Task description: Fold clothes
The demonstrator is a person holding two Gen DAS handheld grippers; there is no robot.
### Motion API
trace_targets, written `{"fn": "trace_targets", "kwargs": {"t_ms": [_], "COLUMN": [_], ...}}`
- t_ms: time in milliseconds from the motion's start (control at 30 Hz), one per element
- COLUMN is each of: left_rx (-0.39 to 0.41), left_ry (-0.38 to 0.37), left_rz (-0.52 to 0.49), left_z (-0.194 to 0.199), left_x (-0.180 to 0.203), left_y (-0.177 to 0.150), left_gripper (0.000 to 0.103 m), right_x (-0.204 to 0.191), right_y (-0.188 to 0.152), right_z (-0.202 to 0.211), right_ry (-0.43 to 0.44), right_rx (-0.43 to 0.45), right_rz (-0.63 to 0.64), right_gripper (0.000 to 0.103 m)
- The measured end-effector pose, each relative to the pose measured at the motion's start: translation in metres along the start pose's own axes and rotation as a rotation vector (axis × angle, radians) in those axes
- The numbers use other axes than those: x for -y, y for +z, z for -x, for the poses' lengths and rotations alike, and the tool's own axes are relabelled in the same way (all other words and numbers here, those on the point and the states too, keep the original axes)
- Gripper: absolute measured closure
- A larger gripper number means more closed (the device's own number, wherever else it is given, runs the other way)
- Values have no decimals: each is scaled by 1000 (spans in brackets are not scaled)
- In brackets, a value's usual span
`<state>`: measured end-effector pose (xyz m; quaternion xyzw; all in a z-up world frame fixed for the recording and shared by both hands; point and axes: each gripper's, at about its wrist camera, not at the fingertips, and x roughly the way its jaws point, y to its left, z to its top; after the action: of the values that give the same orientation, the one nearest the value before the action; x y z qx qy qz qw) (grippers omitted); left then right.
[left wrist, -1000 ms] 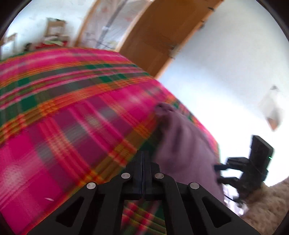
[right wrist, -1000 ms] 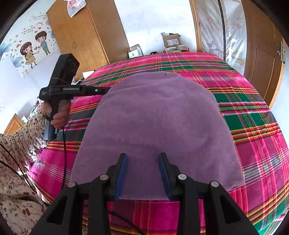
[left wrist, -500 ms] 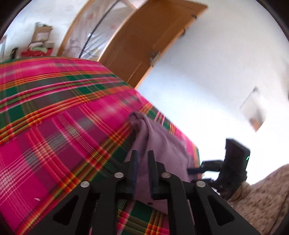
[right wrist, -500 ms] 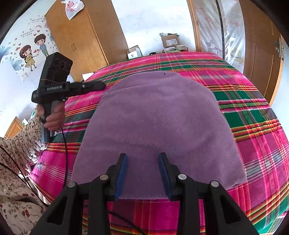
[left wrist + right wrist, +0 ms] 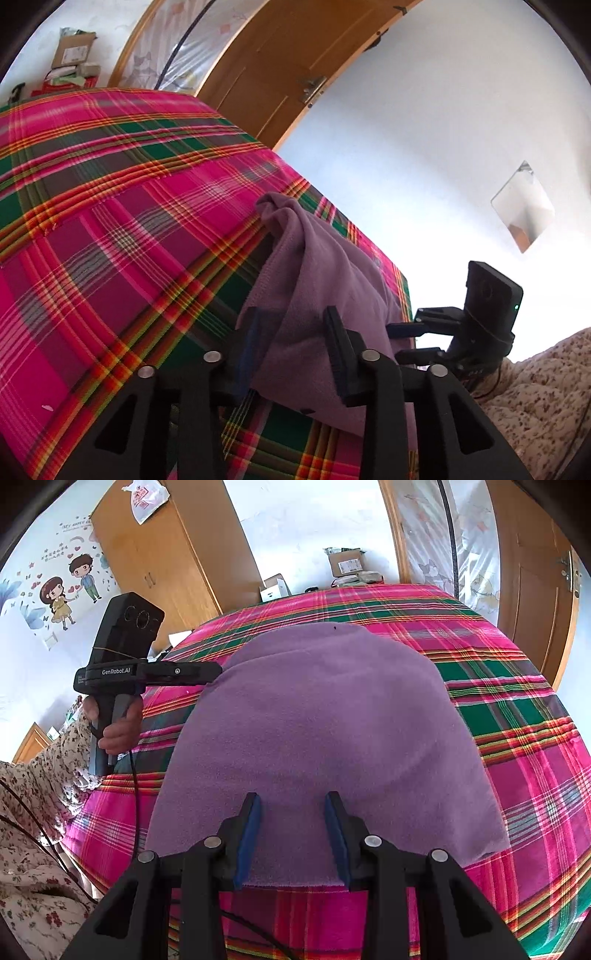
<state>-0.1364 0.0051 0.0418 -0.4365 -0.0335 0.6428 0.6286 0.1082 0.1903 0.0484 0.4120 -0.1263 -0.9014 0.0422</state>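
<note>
A purple fleece cloth (image 5: 325, 716) lies spread on the pink plaid bedspread (image 5: 517, 686). In the left wrist view the cloth (image 5: 325, 295) has its near left edge raised in a fold. My left gripper (image 5: 293, 321) is open, its jaws either side of that raised edge, not closed on it. It also shows in the right wrist view (image 5: 216, 672), at the cloth's left edge. My right gripper (image 5: 293, 805) is open and empty, just above the cloth's near edge. It shows in the left wrist view (image 5: 397, 341) too.
The bed (image 5: 110, 221) fills most of both views. A wooden wardrobe (image 5: 166, 561) and cardboard boxes (image 5: 347, 563) stand beyond it. A wooden door (image 5: 535, 602) is at the right. My floral sleeve (image 5: 33, 812) is at the lower left.
My left gripper has opened; one second ago its jaws were shut. It now straddles the cloth's raised edge. The right gripper has stayed still and open.
</note>
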Motion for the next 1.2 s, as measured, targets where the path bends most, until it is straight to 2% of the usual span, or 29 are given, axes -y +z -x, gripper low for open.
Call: {"fn": "trace_targets", "kwargs": {"t_ms": [133, 233, 433, 533, 633, 800, 900, 1133, 1200], "left_rx": [14, 16, 26, 23, 14, 5, 3, 43, 40], "left_ry": [-4, 20, 127, 170, 139, 70, 33, 90, 78], "left_rz": [16, 0, -152, -199, -148, -49, 1, 41, 67], "left_z": [2, 2, 2, -1, -4, -6, -7, -1, -1], "left_x": [-1, 4, 36, 44, 34, 18, 10, 6, 2], "left_y": [1, 0, -6, -8, -2, 4, 7, 12, 12], "left_gripper": [69, 75, 75, 83, 88, 89, 95, 98, 98], "right_x": [1, 2, 2, 2, 2, 2, 2, 5, 5], "right_y": [0, -1, -1, -1, -2, -4, -4, -2, -2], "right_z": [0, 0, -2, -1, -1, -1, -2, -2, -2], "right_ry": [4, 6, 7, 6, 7, 3, 5, 11, 14], "right_rx": [2, 4, 4, 7, 10, 13, 12, 12, 13], "right_rz": [-4, -7, -9, -11, -18, -22, -24, -29, -32], "right_gripper": [67, 67, 67, 67, 67, 67, 67, 67, 66]}}
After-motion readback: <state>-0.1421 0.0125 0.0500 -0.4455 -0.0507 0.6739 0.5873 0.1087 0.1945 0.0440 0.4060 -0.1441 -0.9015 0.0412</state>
